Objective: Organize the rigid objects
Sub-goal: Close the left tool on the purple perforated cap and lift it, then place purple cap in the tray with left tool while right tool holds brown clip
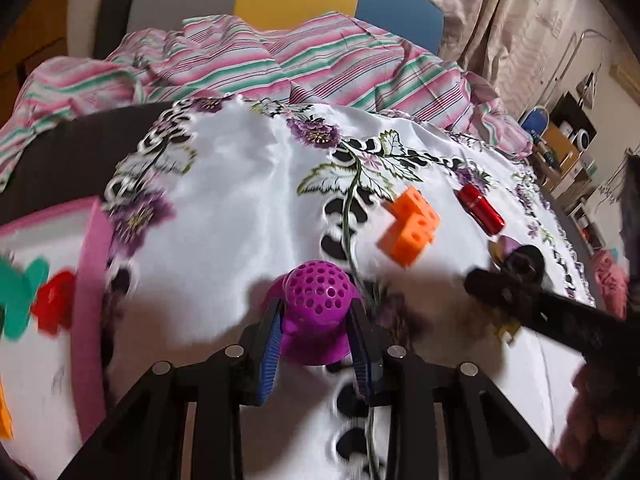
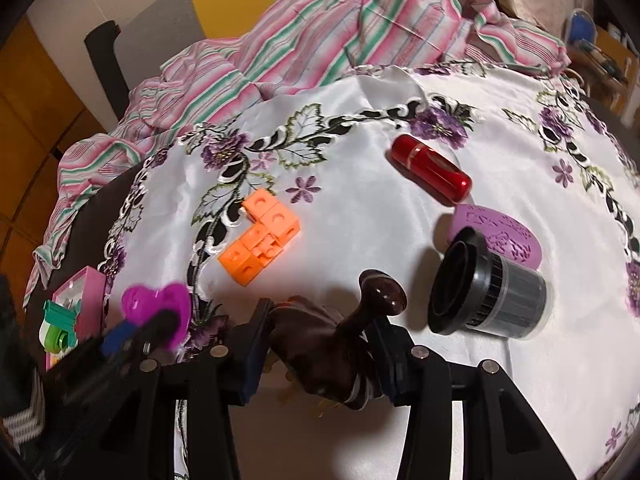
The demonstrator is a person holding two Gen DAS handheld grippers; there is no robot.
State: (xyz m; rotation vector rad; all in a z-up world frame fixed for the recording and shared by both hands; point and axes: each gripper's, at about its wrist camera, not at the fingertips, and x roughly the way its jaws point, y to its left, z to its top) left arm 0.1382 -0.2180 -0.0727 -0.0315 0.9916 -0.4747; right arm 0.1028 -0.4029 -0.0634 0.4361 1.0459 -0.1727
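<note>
Left gripper [image 1: 316,322] is clamping a purple perforated dome toy [image 1: 314,308], right gripper [image 2: 320,344] is squeezing a dark brown knobbed piece [image 2: 340,340].

Both are hovering low over the white floral tablecloth [image 2: 360,208]; the orange cube block [image 2: 260,240], red cylinder [image 2: 430,168] and black-capped jar [image 2: 488,290] are lying loose there, and a pink tray [image 1: 94,280] is sitting at the left edge.
</note>
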